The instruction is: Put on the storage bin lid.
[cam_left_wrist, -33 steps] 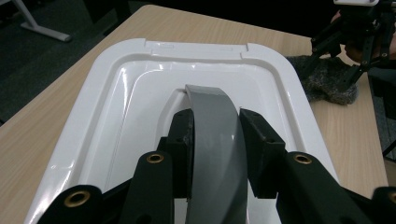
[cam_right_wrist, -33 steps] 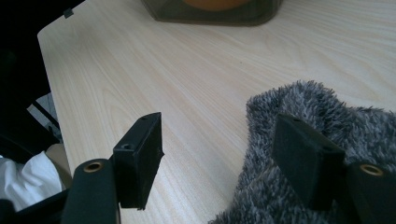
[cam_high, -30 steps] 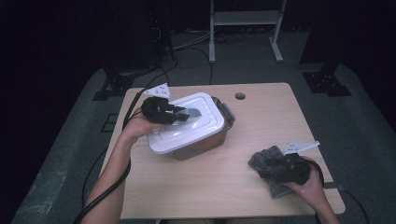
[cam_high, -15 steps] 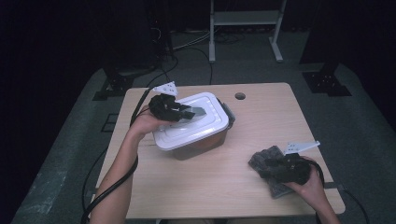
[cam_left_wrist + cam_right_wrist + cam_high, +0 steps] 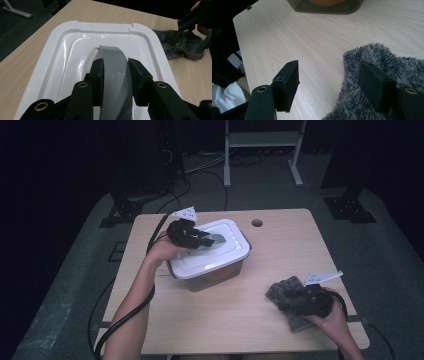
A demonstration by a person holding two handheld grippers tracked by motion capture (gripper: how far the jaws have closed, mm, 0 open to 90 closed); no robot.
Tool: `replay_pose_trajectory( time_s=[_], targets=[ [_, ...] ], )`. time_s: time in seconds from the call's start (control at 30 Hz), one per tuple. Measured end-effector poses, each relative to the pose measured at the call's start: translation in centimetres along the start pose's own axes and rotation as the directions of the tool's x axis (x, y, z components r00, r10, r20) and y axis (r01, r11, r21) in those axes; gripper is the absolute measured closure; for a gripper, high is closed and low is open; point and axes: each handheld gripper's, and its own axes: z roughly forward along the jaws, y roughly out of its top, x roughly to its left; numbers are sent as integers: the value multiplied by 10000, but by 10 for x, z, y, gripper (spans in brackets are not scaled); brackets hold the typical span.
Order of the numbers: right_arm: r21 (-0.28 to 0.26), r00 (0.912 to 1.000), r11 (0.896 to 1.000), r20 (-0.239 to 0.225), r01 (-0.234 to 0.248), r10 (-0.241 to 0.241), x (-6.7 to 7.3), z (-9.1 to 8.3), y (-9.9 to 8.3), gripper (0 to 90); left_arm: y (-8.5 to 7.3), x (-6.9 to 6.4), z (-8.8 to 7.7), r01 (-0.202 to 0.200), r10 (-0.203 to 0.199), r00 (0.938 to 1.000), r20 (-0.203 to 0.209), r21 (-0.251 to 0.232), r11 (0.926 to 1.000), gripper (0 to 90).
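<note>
Left gripper (image 5: 115,82): clenched on the grey handle (image 5: 113,67) of the white lid (image 5: 210,247), over the lid's middle
Lid: sits on the clear box (image 5: 220,275) at the table's (image 5: 210,320) left-centre; long axis runs diagonally, near-left to far-right
Handle: a grey strap arching along the lid's long axis, rising between the jaws (seen close in the left gripper view)
Right gripper (image 5: 329,82): released, jaws wide; one jaw rests on the grey fuzzy cloth (image 5: 384,67), the other over bare wood
Around: cable hole (image 5: 257,223) beyond the box; cloth near the right edge, well apart from the box
Right gripper view: something orange inside the box (image 5: 327,6)
</note>
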Motion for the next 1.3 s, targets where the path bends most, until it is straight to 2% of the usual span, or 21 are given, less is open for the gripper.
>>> replay_pose_trajectory(
  time_s=[0.43, 0.7, 0.8, 0.97, 1.3],
  targets=[
    [-47, 10000, 10000, -8, 13, -13, 0, -1, 0, 326, -1, 3, 15, -3, 2, 10000, 52, 319, 9995, 664],
    [-57, 10000, 10000, -3, -16, 16, 0, -2, 0, 326, -2, 3, 17, -75, 75, 10000, 11, 306, 9995, 659],
    [-57, 10000, 10000, -4, -17, 17, 0, -2, 0, 326, -5, 3, 18, -57, 60, 10000, -65, 457, 9989, 653],
    [-68, 10000, 10000, -2, 2, -2, -1, -2, 0, 326, -7, 4, 17, -4, 4, 10000, -3, 317, 9995, 644],
    [-120, 10000, 9999, -9, -31, 31, -2, -2, 0, 326, -5, 4, 6, 110, -111, 9999, -114, -59, 9999, 546]
  ],
)
